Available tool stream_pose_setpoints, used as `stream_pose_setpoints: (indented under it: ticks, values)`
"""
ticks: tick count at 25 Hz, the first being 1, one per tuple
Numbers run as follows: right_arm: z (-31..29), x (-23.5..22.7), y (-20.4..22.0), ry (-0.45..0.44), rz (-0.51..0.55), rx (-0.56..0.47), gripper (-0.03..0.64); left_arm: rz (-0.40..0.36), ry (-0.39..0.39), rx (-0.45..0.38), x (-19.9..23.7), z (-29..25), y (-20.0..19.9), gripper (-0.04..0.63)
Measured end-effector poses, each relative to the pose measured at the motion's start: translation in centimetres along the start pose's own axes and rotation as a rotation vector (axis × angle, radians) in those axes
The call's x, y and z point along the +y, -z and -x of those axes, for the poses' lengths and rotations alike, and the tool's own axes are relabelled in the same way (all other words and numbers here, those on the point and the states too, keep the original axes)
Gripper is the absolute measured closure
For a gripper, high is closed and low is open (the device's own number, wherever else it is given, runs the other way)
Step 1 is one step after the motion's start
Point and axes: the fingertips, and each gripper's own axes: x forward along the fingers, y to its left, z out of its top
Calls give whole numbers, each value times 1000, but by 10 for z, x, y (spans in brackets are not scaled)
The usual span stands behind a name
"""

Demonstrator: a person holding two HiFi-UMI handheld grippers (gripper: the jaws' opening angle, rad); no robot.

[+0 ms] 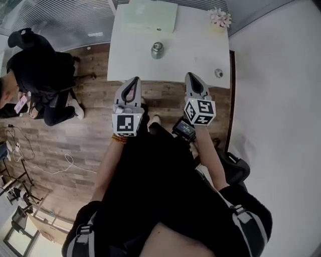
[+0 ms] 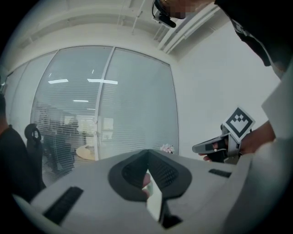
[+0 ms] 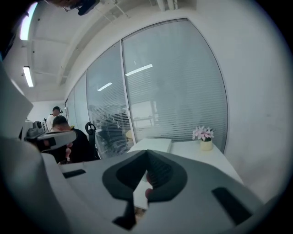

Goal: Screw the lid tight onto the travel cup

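Left hand-held gripper [image 1: 134, 81] and right hand-held gripper [image 1: 192, 77] clenched empty, travel cup [image 1: 157, 50] well ahead.

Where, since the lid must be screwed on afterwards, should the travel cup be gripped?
Probably around the side wall of the cup, below its top, coming level from the near edge of the table. It stands upright and round with bare table around it, so jaws can straddle it and leave the top free.

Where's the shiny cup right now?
In the head view, the travel cup stands near the middle of the white table, just this side of the pale green sheet.
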Motion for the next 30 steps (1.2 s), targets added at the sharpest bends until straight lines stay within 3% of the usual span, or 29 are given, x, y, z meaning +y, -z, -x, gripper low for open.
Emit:
stream_pose_setpoints:
  ticks: [8,12,16,22,26,30]
  values:
    - [-69,-24,-39,87,57,22,618,43,132,0,35,-100,9,589]
    - [-98,-26,-57,52,91,27,618,18,226,26,43,-135,21,589]
    - [-138,-34,-62,-44,175,81,618,-17,254,96,49,-167,41,588]
    - [-208,-49,-48,-273,316,185,618,-56,269,218,44,-198,75,580]
    - [-247,-48,-28,-423,427,264,618,-100,277,315,35,-200,97,425]
    - [-269,-48,-13,-523,479,308,618,-106,244,382,28,-204,123,374]
